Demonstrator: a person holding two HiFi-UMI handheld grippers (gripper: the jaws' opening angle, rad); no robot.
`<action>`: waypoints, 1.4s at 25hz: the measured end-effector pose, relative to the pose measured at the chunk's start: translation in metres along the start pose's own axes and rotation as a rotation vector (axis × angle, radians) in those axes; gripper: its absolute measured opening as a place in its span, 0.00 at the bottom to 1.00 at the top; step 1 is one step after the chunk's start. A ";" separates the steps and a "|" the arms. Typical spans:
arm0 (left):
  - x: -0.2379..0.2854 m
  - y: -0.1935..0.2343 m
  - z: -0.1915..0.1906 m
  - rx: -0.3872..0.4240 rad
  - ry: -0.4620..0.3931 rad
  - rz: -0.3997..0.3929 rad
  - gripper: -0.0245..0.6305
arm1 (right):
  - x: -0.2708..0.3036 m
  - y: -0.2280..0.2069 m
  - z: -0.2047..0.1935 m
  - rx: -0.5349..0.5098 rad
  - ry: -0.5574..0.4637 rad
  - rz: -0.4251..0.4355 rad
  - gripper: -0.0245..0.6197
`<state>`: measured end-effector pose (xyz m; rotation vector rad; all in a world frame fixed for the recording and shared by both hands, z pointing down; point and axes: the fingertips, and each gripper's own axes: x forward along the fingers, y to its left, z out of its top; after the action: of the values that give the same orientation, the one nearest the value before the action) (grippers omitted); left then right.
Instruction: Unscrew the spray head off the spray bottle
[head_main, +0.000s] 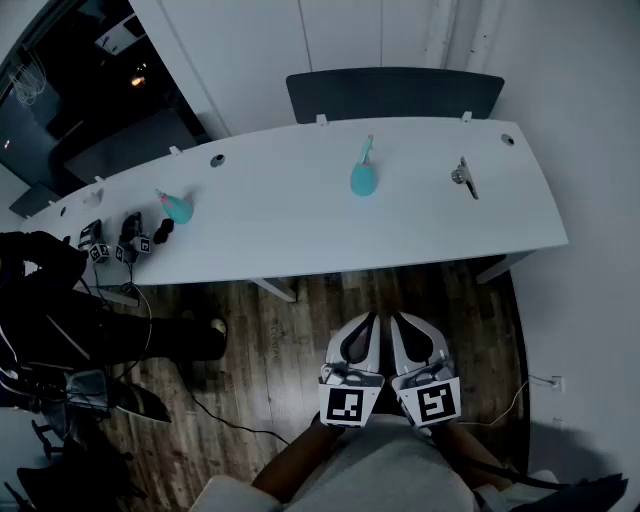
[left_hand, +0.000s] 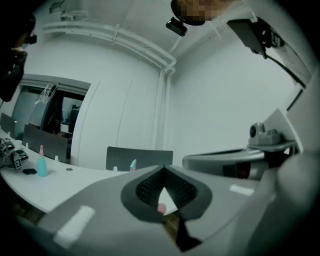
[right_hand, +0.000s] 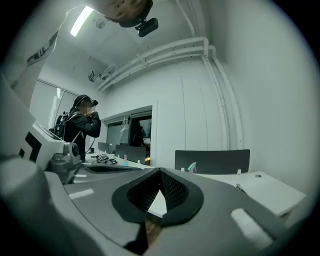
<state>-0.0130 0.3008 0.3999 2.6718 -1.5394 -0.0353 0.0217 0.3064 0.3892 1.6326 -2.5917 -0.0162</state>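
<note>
Long white table (head_main: 300, 225) spans the room, with a dark grey chair back (head_main: 395, 93) behind its far edge. A person in dark clothing (head_main: 45, 300) stands at the left end.

Left gripper (head_main: 369, 325) and right gripper (head_main: 399, 325) are side by side, held low against the body over the wood floor, well short of the table. Left gripper view: fingers (left_hand: 147, 189) pressed together, nothing between them. Right gripper view: fingers (right_hand: 175, 192) likewise pressed together and empty.

Teal teardrop-shaped plastic spray bottle (head_main: 363, 178) stands upright mid-table, toward the far edge, in front of the chair. It is well apart from both grippers. A second teal bottle (head_main: 177, 208) stands toward the left end. A small silvery metal piece (head_main: 463, 176) lies right of the central bottle; I can't identify it.

Pale pink-and-teal spray head (head_main: 368, 148) sits on the central bottle's neck.

Step in hand, by my reading: none started, pre-approach. The central bottle is the likely target.

The next move calls for:
- stepping in and spreading both pairs of fingers
- one gripper clamping the bottle body so it can't spin or tip
- the other taking the collar under the head and turning it off
</note>
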 end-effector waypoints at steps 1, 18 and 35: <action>0.000 0.004 0.000 0.001 0.000 -0.002 0.04 | 0.003 0.002 0.000 -0.003 0.003 -0.001 0.04; 0.045 0.044 -0.014 -0.016 0.043 -0.061 0.04 | 0.065 -0.006 -0.020 -0.043 0.092 -0.035 0.04; 0.209 0.062 -0.022 0.060 0.148 0.038 0.04 | 0.172 -0.134 -0.017 -0.070 0.073 0.089 0.04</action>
<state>0.0399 0.0899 0.4280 2.6212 -1.5680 0.2093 0.0701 0.0938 0.4094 1.4666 -2.5755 -0.0403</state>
